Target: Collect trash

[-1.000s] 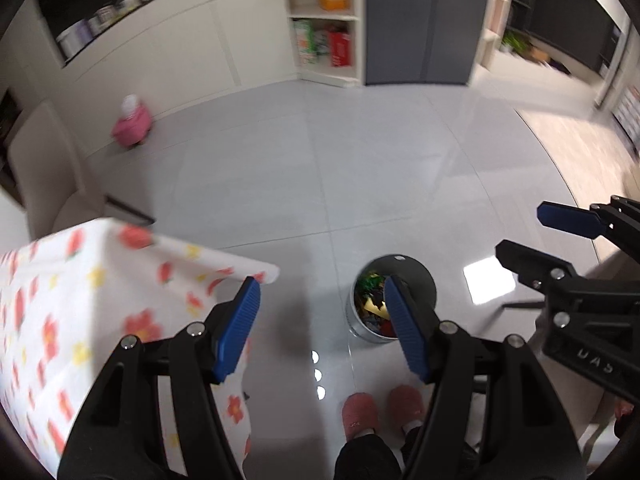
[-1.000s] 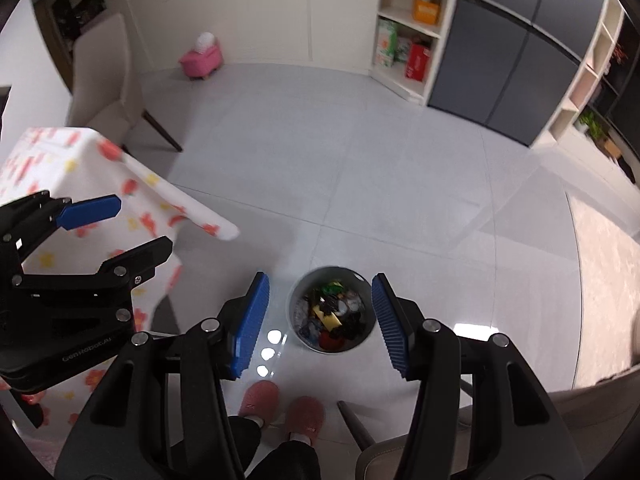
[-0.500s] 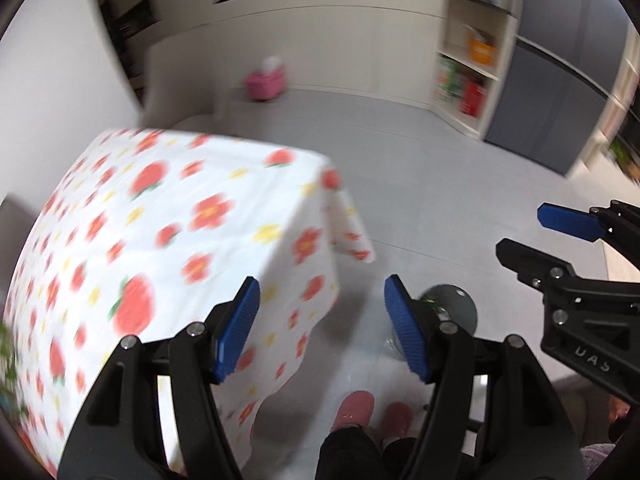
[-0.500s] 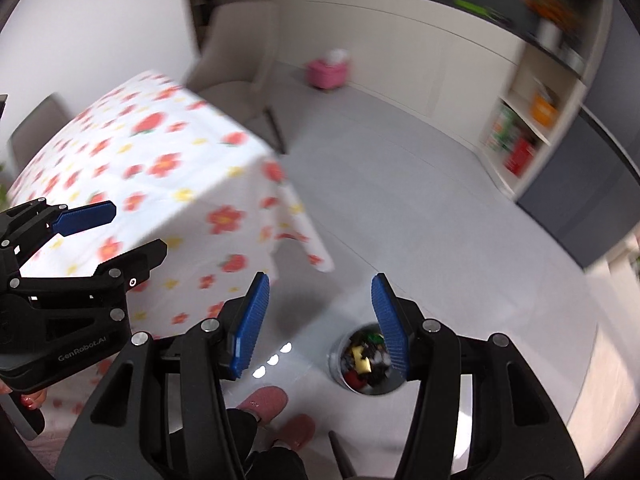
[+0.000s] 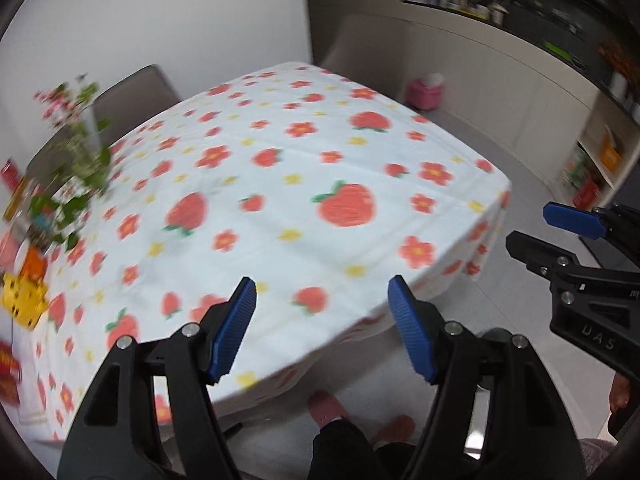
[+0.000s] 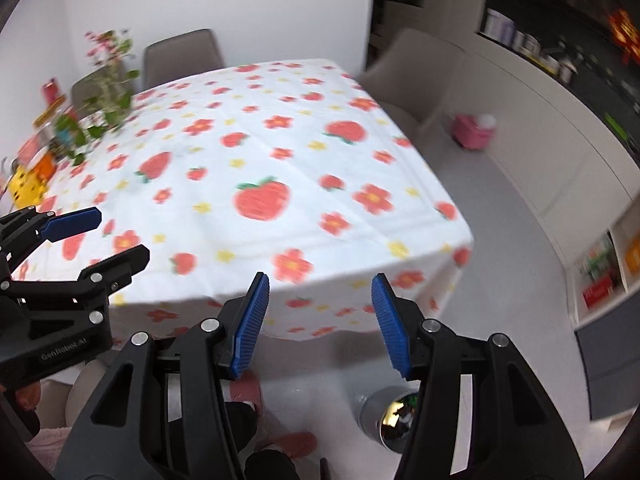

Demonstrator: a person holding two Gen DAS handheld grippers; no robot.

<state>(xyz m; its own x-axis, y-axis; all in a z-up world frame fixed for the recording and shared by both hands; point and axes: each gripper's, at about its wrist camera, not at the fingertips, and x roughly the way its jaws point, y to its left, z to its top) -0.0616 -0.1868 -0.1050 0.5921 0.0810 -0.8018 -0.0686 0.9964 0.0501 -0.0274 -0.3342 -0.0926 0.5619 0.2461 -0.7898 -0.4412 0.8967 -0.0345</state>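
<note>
Both grippers hang above the near edge of a table (image 5: 280, 152) covered by a white cloth with red flowers and strawberries. My left gripper (image 5: 322, 292) has nothing between its blue pads and its jaws are opening. My right gripper (image 6: 320, 284) stands open and empty. Blurred litter lies at the table's far left end: a yellow piece (image 5: 22, 300), an orange piece (image 5: 34, 264) and a red one (image 5: 8, 364). A round metal bin (image 6: 384, 416) stands on the floor below the right gripper, partly hidden by its finger.
A leafy plant (image 5: 76, 148) stands by the litter. Grey chairs (image 6: 180, 56) sit at the table's far side and right end. A pink box (image 6: 474, 132) is on the floor by the cabinets. The person's pink slippers (image 5: 326, 404) show below the table edge.
Both grippers swung left and rose from over the bin on the floor to over the table. The bin slid out of the left wrist view. The left jaws stand slightly wider.
</note>
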